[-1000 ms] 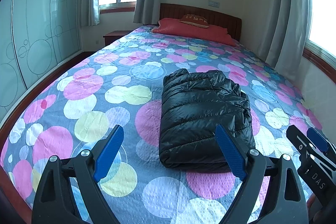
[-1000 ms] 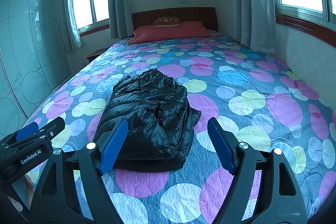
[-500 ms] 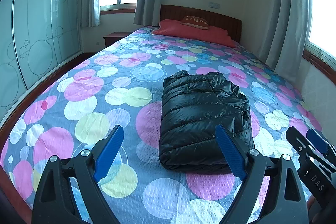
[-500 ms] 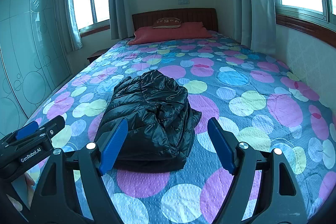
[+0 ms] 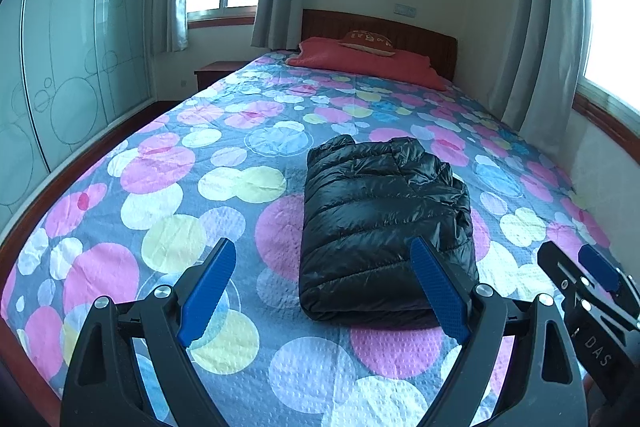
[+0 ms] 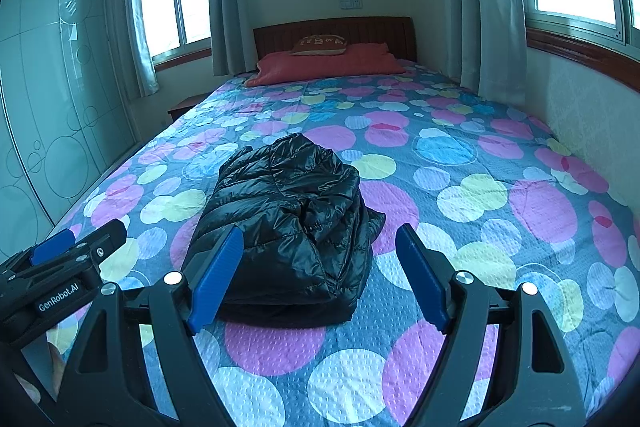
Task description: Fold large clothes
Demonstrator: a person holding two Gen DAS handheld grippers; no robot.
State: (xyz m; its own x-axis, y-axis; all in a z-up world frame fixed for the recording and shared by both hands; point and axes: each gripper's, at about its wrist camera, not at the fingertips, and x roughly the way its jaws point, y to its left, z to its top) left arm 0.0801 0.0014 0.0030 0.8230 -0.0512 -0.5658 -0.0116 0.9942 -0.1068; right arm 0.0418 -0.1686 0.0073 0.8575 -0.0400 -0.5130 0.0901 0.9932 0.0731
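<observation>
Black puffer jacket (image 5: 384,227) lies folded into a compact bundle on the bed (image 5: 168,195), on the circle-print cover, toward the foot. Left tongs (image 5: 324,287) and right tongs (image 6: 320,275) hover side by side short of it, both spread wide, gripping nothing. Red pillow (image 6: 332,65) against the headboard.

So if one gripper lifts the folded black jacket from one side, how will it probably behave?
The black jacket looks puffy and quilted, so it is probably light for its size. It is soft, so the fold would likely sag and open if lifted by one edge. Its shiny fabric may slip between the pads, and pushed on the bedspread it would probably slide or bunch.
</observation>
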